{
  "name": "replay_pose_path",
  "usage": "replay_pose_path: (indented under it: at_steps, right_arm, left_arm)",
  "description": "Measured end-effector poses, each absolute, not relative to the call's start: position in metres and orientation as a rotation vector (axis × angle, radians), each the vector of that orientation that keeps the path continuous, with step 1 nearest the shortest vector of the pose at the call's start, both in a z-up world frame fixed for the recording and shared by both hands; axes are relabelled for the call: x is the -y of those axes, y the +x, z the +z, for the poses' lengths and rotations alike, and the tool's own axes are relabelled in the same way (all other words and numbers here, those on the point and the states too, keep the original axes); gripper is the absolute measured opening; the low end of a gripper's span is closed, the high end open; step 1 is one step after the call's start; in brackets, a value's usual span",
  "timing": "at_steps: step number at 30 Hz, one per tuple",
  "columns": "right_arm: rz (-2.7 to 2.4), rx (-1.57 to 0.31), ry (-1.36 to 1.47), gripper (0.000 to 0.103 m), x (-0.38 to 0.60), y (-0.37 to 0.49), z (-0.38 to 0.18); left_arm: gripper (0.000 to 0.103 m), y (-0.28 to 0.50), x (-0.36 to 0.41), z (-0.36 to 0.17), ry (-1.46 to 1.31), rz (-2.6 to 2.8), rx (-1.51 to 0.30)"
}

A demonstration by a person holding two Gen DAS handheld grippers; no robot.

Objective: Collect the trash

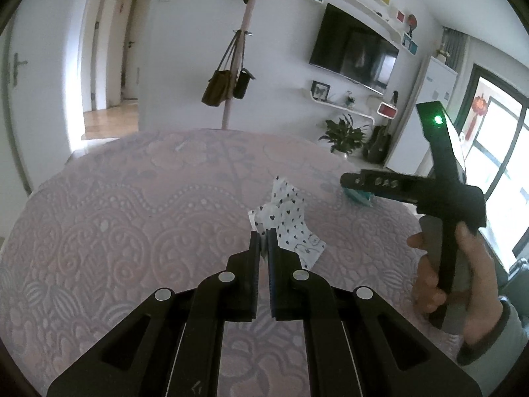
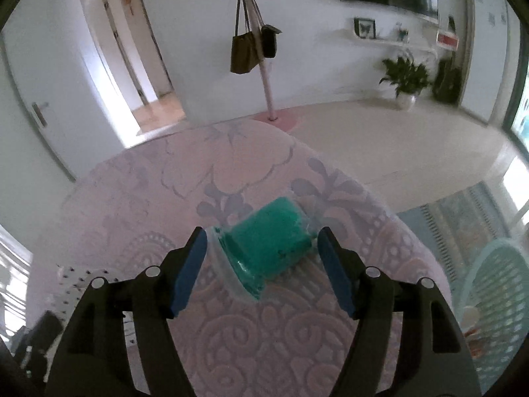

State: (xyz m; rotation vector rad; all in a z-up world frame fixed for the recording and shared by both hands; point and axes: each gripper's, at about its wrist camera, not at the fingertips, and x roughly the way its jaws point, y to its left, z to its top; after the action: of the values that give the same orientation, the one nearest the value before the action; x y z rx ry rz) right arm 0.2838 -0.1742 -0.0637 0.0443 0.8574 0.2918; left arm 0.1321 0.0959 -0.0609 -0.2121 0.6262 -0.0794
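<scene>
The left gripper (image 1: 263,231) has its jaws pressed nearly together, pinching the near edge of a crumpled white paper printed with black hearts (image 1: 287,218). The paper lies on the pink embossed tablecloth (image 1: 115,225) covering the desk, with its far end raised in a peak.

The right gripper (image 2: 261,254) has its jaws spread wide. Its blue pads (image 2: 190,271) stand on either side of a teal packet in clear plastic wrap (image 2: 269,248), which rests flat on the tablecloth (image 2: 264,337). Whether the pads touch the packet cannot be determined; a narrow gap shows on each side.

In the left wrist view, the right gripper (image 1: 350,180) appears at the right, held by the person's hand (image 1: 443,271), with a green indicator lit on its body. Part of the teal packet (image 1: 358,197) shows just beneath its fingers.

A pale green slatted basket (image 2: 492,284) stands off the right edge of the desk, lower down. A coat stand with hanging bags (image 2: 251,49) stands beyond the desk.
</scene>
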Motion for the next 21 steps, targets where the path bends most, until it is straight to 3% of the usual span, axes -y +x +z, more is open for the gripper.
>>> replay_pose_path:
  at_steps: [3,8,16,19,20,21]
  right_arm:
    - [0.294,-0.795,-0.015,0.036,0.166,0.272,-0.058]
    - [0.352,-0.737,0.0,0.008,0.174,0.247,-0.046]
    - [0.401,-0.701,0.055,0.007,0.21,0.225,-0.023]
    - [0.446,-0.782,0.079,0.018,0.209,0.236,-0.03]
    - [0.448,-0.813,0.082,0.037,0.207,0.242,-0.036]
    - [0.438,-0.833,0.079,0.062,0.203,0.248,-0.041]
  left_arm:
    - [0.003,0.132,-0.096,-0.06,-0.208,-0.082,-0.621]
    - [0.003,0.123,-0.088,-0.051,-0.201,-0.097,-0.587]
    - [0.003,0.106,-0.069,-0.019,-0.171,-0.125,-0.523]
    - [0.003,0.103,-0.071,-0.017,-0.19,-0.124,-0.519]
    - [0.003,0.103,-0.073,-0.018,-0.19,-0.121,-0.52]
    - [0.003,0.104,-0.074,-0.02,-0.191,-0.118,-0.525]
